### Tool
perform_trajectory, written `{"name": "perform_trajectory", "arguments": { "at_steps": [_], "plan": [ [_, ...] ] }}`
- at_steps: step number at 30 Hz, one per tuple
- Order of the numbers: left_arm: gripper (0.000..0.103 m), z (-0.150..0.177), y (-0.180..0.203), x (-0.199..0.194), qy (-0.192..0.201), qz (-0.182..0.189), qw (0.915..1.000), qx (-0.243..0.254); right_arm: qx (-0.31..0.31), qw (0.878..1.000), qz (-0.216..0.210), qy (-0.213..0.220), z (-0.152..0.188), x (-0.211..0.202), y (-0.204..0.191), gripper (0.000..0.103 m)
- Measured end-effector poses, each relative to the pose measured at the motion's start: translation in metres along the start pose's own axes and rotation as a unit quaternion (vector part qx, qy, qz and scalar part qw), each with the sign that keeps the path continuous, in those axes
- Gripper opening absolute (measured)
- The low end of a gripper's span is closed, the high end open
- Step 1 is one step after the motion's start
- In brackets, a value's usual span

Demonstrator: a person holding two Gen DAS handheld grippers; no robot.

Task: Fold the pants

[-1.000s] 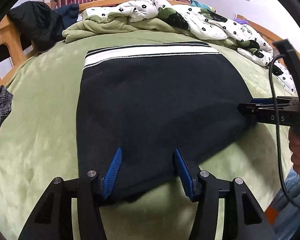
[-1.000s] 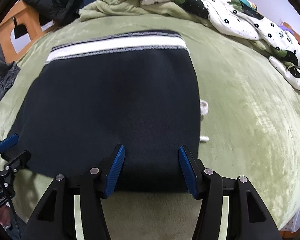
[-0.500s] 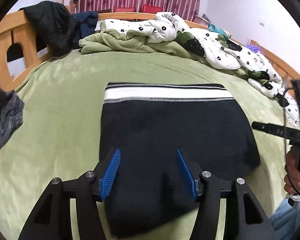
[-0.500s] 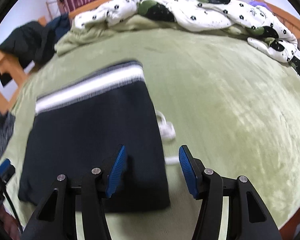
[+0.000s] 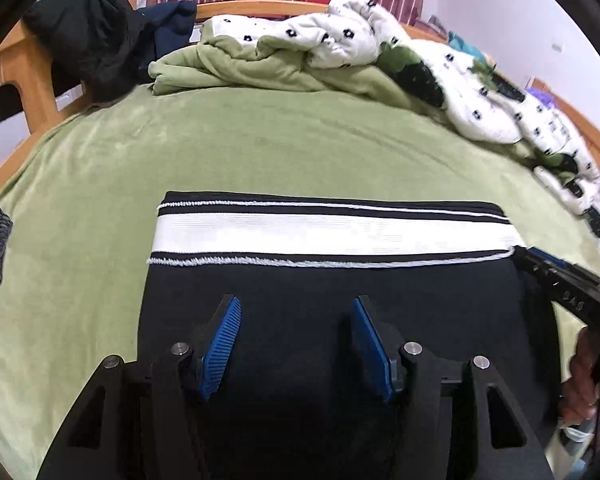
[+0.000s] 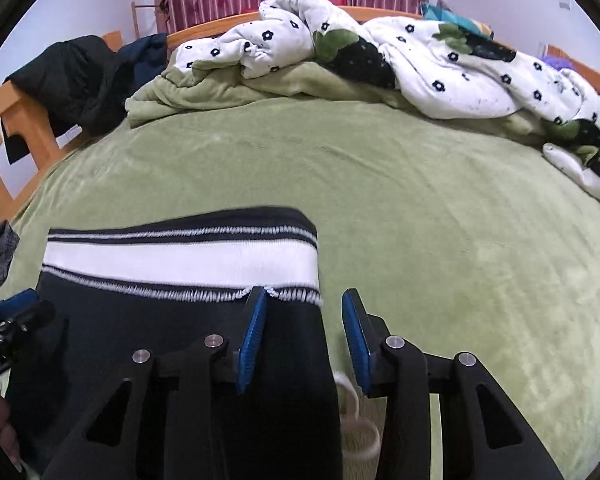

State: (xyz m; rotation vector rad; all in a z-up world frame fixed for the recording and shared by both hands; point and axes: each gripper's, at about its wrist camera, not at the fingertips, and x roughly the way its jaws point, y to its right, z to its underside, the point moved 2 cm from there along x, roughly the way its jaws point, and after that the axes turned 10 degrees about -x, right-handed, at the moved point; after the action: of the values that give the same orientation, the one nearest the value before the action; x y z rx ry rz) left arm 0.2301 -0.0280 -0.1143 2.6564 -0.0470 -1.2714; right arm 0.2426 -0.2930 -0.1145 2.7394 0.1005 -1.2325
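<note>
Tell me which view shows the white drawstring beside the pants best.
The right wrist view. The white drawstring lies on the green bedcover just off the right edge of the black pants, showing as a loop between the fingers of the right hand-held gripper. The left wrist view shows none of it, only the pants and the waistband.

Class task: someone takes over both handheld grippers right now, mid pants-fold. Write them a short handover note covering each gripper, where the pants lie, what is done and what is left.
Left gripper: open, over the dark body of the pants, nothing pinched.
Right gripper: jaws closing, astride the pants' right edge just below the waistband; pads not yet pressing cloth.
Pants: flat on the green bedspread, already folded into a compact rectangle, striped waistband at the far end. A white drawstring pokes out at the right edge.
Left to do: probably tuck the drawstring and make any last fold or tidy.
</note>
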Motion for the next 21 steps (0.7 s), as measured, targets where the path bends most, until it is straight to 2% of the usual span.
{"name": "perform_trajectory", "arguments": {
  "at_steps": [5,10,15,19,21],
  "plan": [
    [0.055,0.005,-0.007,0.005,-0.014,-0.024,0.9996,-0.001,-0.023,1.0,0.005,0.0,0.002,-0.002,-0.004,0.038],
    [0.06,0.007,-0.02,0.004,-0.037,-0.023,0.9986,-0.029,-0.016,1.0,0.016,-0.012,0.003,-0.004,-0.004,0.038],
    [0.062,0.017,-0.023,-0.002,-0.045,-0.047,0.9979,-0.002,-0.028,0.999,0.036,-0.022,0.005,-0.01,-0.007,0.038],
    [0.063,0.025,-0.032,-0.012,-0.061,-0.043,0.9972,0.003,-0.035,0.998,0.038,-0.03,0.017,-0.022,-0.003,0.038],
    [0.068,0.031,-0.039,-0.018,-0.071,-0.036,0.9968,-0.006,-0.045,0.998,0.041,-0.03,0.025,-0.027,-0.002,0.038]
  ]
}}
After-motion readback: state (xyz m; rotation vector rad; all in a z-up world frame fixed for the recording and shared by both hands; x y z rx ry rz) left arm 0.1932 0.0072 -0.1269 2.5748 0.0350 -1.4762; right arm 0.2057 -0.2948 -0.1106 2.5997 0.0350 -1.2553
